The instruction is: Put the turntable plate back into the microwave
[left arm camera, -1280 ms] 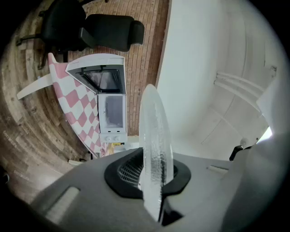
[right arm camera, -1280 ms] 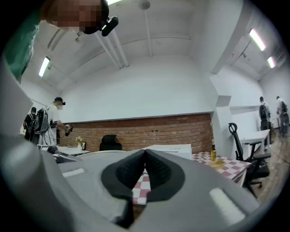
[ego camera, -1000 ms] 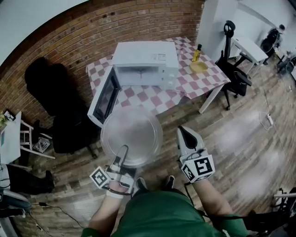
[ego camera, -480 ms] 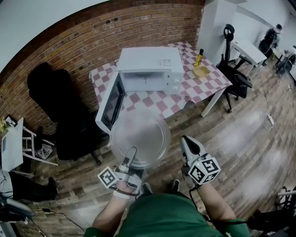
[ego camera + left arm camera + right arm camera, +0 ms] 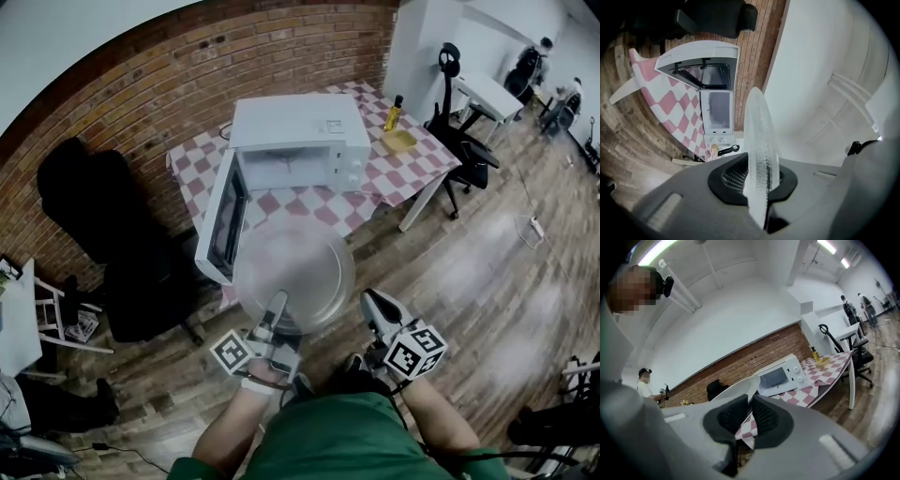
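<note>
**Step in hand: carry the plate to the microwave cavity.**

1. Status. The left gripper (image 5: 278,304) is clenched on the near rim of the glass turntable plate (image 5: 295,267). In the left gripper view the plate (image 5: 761,154) stands edge-on between the pads, which press on both faces. The plate is held in the air, off the tabletop (image 5: 398,173) and short of its near edge. It sits just in front of the open door (image 5: 221,230).
2. The right gripper (image 5: 377,307) hangs just beside the plate's right rim. Its jaws are opening and nothing lies between them. The right gripper view shows only checked cloth through the narrow gap.
3. The microwave (image 5: 298,131) stands toward the tabletop's far left corner, by the brick wall. Its cavity faces the operator.

**Procedure (recommended).**
- Keep the left grip firm. One-sided rim support on smooth glass probably invites slipping or drooping.
- Bring the right gripper onto the opposite rim, or under it, before advancing.
- Keep the plate level and pass it clear of the door's free edge.
- Lower it centred on the cavity floor. The hub is not visible from here, so confirm seating before release.
</note>
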Demonstrator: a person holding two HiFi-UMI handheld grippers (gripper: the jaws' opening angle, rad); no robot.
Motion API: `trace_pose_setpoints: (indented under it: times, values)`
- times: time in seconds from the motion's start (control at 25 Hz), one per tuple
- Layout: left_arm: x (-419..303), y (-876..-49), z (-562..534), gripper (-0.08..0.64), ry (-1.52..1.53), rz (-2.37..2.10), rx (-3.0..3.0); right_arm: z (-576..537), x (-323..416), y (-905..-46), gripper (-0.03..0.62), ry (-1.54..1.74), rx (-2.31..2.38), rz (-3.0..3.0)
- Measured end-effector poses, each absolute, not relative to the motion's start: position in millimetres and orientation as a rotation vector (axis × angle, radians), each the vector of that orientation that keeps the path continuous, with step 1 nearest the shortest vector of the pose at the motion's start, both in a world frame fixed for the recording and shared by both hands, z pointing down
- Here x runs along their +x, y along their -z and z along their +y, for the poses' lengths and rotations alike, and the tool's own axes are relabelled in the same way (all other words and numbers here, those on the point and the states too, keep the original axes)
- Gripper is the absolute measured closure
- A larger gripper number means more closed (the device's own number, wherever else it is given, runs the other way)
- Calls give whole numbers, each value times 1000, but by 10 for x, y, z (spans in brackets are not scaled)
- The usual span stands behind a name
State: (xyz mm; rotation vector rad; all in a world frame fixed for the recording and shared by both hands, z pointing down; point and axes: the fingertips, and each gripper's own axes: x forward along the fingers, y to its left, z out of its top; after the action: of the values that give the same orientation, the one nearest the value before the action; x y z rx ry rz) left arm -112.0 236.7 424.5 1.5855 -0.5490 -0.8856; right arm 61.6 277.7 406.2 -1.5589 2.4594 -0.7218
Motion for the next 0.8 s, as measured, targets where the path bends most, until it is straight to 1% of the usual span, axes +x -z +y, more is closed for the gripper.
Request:
trace_pose_setpoints:
  times: [0.08, 0.16, 0.48, 0.8]
  values:
    - [-1101, -4287, 2272, 525, 885, -548, 1586, 2737, 564, -4097, 541, 740, -1550, 2475]
    - [-1080, -4339, 2148, 525, 889, -551, 1591, 2652, 532, -4123, 531, 751, -1529, 2488]
    - [-917, -4558, 1616, 525, 909, -615, 1562, 2098, 641, -4306, 529, 832, -1436, 2510]
    - [-672, -4624, 1023, 525, 951, -691, 1544, 1458, 900, -4456, 529, 899, -1333, 2578]
